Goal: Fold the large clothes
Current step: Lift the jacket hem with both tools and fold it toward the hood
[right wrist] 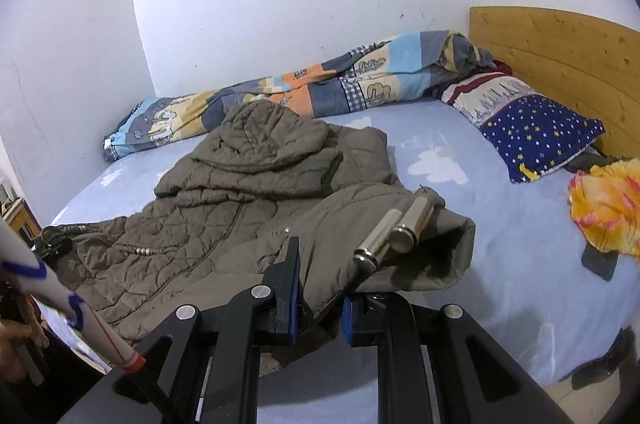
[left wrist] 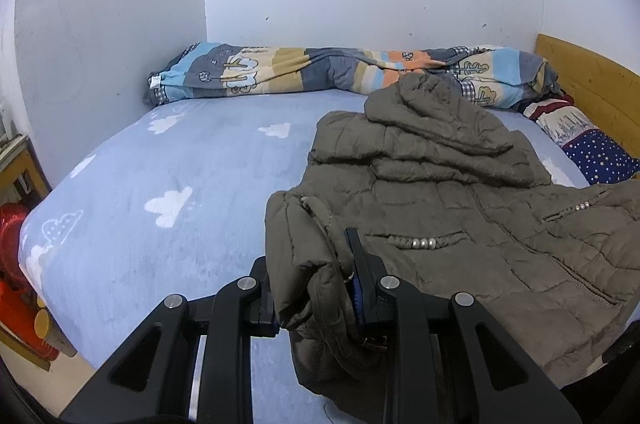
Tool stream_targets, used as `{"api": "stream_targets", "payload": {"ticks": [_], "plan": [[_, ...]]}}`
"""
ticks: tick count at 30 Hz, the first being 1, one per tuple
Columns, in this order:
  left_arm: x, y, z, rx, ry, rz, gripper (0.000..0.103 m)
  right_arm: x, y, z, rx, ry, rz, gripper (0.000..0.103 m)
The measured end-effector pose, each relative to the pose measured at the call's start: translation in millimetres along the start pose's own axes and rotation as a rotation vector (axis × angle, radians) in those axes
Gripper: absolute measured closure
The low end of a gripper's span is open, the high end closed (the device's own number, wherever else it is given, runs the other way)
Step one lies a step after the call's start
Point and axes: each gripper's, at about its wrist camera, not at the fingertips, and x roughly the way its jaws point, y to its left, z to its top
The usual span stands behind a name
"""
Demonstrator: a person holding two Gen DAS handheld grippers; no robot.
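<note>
An olive-brown quilted hooded jacket [left wrist: 460, 183] lies spread on a light blue bed sheet with white clouds [left wrist: 160, 183]. Its hood lies toward the wall. My left gripper [left wrist: 316, 276] is shut on a bunched corner of the jacket's near edge, with fabric draped over the left finger. In the right wrist view the same jacket [right wrist: 248, 191] fills the centre. My right gripper [right wrist: 320, 276] is shut on the other near corner of the jacket, which hangs over the right finger. Two metal cylinders [right wrist: 394, 230] lie against that lifted fold.
A striped patterned quilt [left wrist: 320, 71] is rolled along the wall. A navy starred pillow [right wrist: 536, 127] lies by the wooden headboard [right wrist: 560, 63]. A yellow-and-pink cloth [right wrist: 608, 207] and a dark phone [right wrist: 600, 262] lie at the right. Red items [left wrist: 16, 264] stand beside the bed's left edge.
</note>
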Motion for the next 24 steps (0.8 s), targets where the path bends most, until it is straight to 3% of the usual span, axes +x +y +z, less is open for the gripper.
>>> {"api": "stream_targets", "payload": {"ticks": [17,24], "plan": [[9,1,66,-0.019,-0.020,-0.053,0.078,21,-4,69,0.024,-0.046,0.043,0.087],[36,1,123,-0.039,0.009,-0.105,0.078,49,-9,113,0.038,-0.049,0.062,0.087]]}}
